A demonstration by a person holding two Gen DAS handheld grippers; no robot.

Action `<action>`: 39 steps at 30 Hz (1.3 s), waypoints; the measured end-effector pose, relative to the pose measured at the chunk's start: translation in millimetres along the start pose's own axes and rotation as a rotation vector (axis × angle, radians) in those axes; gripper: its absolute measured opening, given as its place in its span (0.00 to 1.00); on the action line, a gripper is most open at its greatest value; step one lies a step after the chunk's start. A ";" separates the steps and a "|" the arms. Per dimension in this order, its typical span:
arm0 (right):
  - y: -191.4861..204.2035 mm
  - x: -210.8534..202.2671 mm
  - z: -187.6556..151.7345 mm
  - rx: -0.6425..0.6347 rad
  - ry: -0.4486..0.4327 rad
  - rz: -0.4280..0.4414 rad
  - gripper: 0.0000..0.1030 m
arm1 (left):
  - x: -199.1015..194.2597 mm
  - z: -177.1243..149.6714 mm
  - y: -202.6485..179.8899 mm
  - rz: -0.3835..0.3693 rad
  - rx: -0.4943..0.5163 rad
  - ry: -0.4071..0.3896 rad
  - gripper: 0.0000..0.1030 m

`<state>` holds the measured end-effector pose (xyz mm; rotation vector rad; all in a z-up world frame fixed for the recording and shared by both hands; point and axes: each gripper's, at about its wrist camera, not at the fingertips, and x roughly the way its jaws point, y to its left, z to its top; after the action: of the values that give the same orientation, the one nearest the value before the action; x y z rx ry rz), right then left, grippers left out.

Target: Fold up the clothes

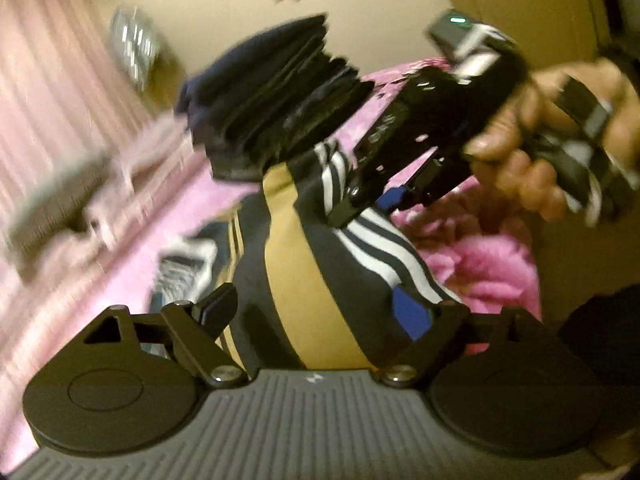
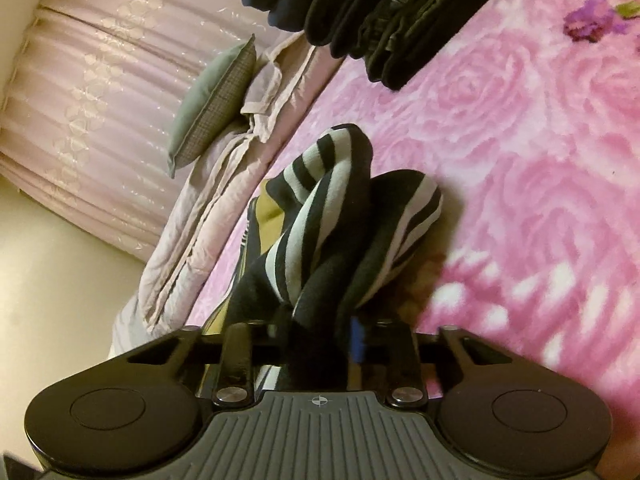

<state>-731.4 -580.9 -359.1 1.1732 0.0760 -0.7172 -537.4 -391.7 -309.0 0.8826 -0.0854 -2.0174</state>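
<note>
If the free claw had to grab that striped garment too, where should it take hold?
Probably the loose dark-and-tan edge of the striped garment, coming from the near side. The right claw already pinches the bunched striped end, so the left claw, open, would find slack fabric hanging nearest it.

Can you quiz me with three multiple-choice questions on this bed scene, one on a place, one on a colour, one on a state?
1. Where is the stack of dark folded clothes?
A. on the pink blanket
B. on the floor
C. inside a drawer

2. What colours are the stripes on the garment?
A. red and green
B. black and white
C. orange and purple

3. How does the right hand-held gripper stand?
A. wide open, nothing in it
B. closed on the garment
C. closed on the grey cushion

Answers: 1 A, the stack rests on the rose-patterned blanket. 2 B, the right wrist view shows black and white bands. 3 B, striped cloth is pinched between its fingers.
</note>
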 end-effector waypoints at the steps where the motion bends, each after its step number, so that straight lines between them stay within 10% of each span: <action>1: 1.0 -3.6 0.3 0.005 -0.004 0.005 0.18 | 1.2 -0.3 4.3 -0.017 -0.035 0.014 0.81; 13: -8.9 -65.4 -24.7 0.079 -0.025 0.018 0.15 | -41.1 -8.8 -32.3 -0.091 -0.037 0.017 0.78; 21: -13.2 -65.8 -24.8 0.064 -0.019 0.026 0.19 | -50.2 0.0 -45.7 -0.013 -0.003 0.065 0.78; 27: -21.0 -91.3 -30.6 0.014 -0.063 0.033 0.47 | -57.7 7.0 -59.2 0.049 0.043 0.098 0.78; 29: -25.2 -100.2 -31.0 0.019 -0.081 0.031 0.73 | -58.2 8.2 -63.2 0.057 0.055 0.106 0.78; 39: -19.4 -79.1 -31.6 0.026 -0.044 0.054 0.86 | -46.8 6.9 -61.1 0.005 0.050 0.077 0.78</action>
<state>-794.1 -520.1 -355.3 1.1796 -0.0023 -0.6976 -569.5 -321.8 -301.2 0.9897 -0.0957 -1.9814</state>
